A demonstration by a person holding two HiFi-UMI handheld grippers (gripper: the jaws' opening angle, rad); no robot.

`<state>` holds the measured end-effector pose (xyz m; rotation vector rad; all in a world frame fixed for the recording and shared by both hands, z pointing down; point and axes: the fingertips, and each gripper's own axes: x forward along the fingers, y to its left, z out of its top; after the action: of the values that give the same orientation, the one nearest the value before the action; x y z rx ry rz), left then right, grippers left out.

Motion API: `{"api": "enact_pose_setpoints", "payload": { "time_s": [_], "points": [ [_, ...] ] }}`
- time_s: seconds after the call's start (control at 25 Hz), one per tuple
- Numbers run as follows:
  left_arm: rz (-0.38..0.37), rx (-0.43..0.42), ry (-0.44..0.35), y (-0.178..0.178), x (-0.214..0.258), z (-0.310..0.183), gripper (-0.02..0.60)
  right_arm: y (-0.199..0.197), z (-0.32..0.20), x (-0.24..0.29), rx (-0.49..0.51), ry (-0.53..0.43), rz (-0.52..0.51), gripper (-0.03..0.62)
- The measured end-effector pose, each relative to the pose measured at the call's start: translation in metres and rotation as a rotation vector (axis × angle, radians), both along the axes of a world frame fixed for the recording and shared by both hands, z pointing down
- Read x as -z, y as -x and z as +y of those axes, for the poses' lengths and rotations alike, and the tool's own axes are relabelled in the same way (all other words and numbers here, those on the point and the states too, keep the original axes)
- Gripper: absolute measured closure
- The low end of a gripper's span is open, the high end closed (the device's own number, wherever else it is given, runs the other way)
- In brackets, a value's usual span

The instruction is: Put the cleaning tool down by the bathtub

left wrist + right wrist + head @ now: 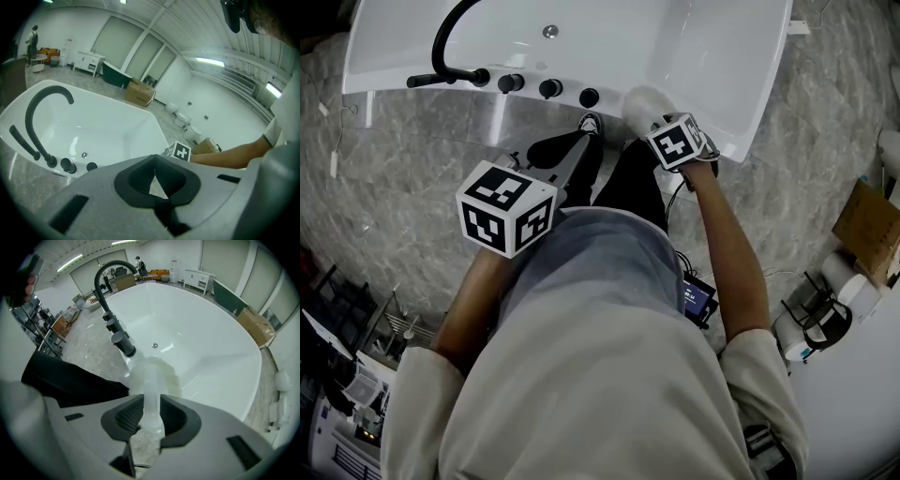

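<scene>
The white bathtub (727, 122) fills the top of the head view, with a black curved faucet (448, 42) and black knobs (550, 88) on its near rim. My right gripper (664, 127) is at that rim, just right of the knobs, shut on the cleaning tool (643, 105). In the right gripper view the tool's translucent white handle (151, 397) runs up between the jaws of the right gripper (145, 420) to a pale round head (154, 371) over the tub's edge (225, 394). My left gripper (555, 171) is held back near my body, its jaws (157, 185) closed with nothing between them.
My black trouser legs and shoe (591, 124) stand against the tub on the grey marble floor (394, 169). A cardboard box (868, 221) and rolls lie at the right. Racks and gear (347, 375) crowd the lower left. A small device (697, 296) hangs by my right side.
</scene>
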<state>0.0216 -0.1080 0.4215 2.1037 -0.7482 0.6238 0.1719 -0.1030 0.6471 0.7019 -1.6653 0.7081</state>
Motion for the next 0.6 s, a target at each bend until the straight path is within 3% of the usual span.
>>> {"api": "enact_pose_setpoints", "payload": {
  "time_s": [0.6],
  "points": [
    [0.015, -0.019, -0.004, -0.0044, 0.0011, 0.0004, 0.577, -0.0037, 0.0000, 0.0086, -0.028, -0.034, -0.008, 0.500]
  ]
}}
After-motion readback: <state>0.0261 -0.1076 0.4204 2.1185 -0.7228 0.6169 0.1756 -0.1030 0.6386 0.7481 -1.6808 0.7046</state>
